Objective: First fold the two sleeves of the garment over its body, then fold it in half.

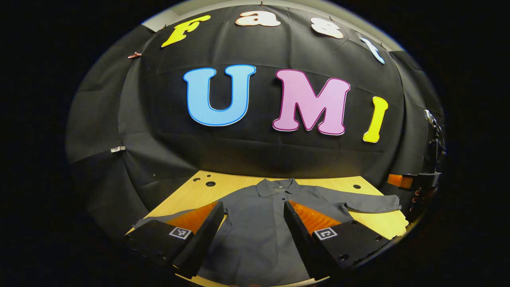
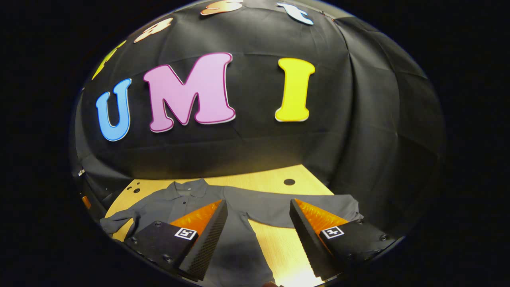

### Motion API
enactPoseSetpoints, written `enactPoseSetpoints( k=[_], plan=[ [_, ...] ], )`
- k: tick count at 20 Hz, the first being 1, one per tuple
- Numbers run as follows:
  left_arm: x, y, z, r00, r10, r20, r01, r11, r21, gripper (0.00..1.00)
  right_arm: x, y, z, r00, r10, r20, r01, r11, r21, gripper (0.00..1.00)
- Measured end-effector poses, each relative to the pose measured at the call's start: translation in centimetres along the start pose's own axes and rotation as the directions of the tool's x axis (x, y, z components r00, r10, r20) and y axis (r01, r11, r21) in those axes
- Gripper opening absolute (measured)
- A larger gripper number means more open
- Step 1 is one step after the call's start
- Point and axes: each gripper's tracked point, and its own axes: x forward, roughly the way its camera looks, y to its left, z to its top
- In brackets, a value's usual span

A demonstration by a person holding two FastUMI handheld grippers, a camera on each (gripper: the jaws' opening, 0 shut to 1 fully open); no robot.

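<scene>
Broadly, a pale wooden tabletop (image 1: 374,223) carries a grey collared shirt (image 1: 259,223) laid flat, front up, collar toward the booth's wall and both sleeves spread outward, a layout that leaves each sleeve free to be turned over the body. Ahead of and beneath the left gripper (image 1: 255,217), seen in the left gripper view, lies the shirt's body, its buttoned placket running forward between the two fingers; the jaws stand released, wide apart, grasping nothing. To that gripper's right the right sleeve (image 1: 370,204) extends across bare wood. In the right gripper view, the right gripper (image 2: 259,217) is likewise released and empty, poised over the same sleeve (image 2: 303,209), which crosses from one finger to the other just ahead of the tips, with bare wood showing in the gap below it. Judged from this arrangement, neither sleeve is yet folded, and each tool appears stationed above its own side for a first pinch. Small dark round holes (image 2: 289,182) mark the tabletop beyond the right gripper's fingertips.
</scene>
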Motion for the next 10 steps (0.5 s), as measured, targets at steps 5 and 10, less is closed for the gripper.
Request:
enactPoseSetpoints(
  k=[5, 10],
  plan=[
    [0.4, 1.6, -2.2, 0.995, 0.068, -0.073, -0.070, 0.997, -0.034, 0.96, 3.5, -5.9, -3.1, 0.991, -0.086, -0.106, 0.088, 0.996, 0.012, 0.97],
    [0.5, 2.3, -3.2, 0.988, 0.111, -0.110, -0.115, 0.993, -0.027, 0.96, 6.0, -11.3, -6.7, 0.962, -0.123, -0.244, 0.148, 0.985, 0.089, 0.99]
  ],
)
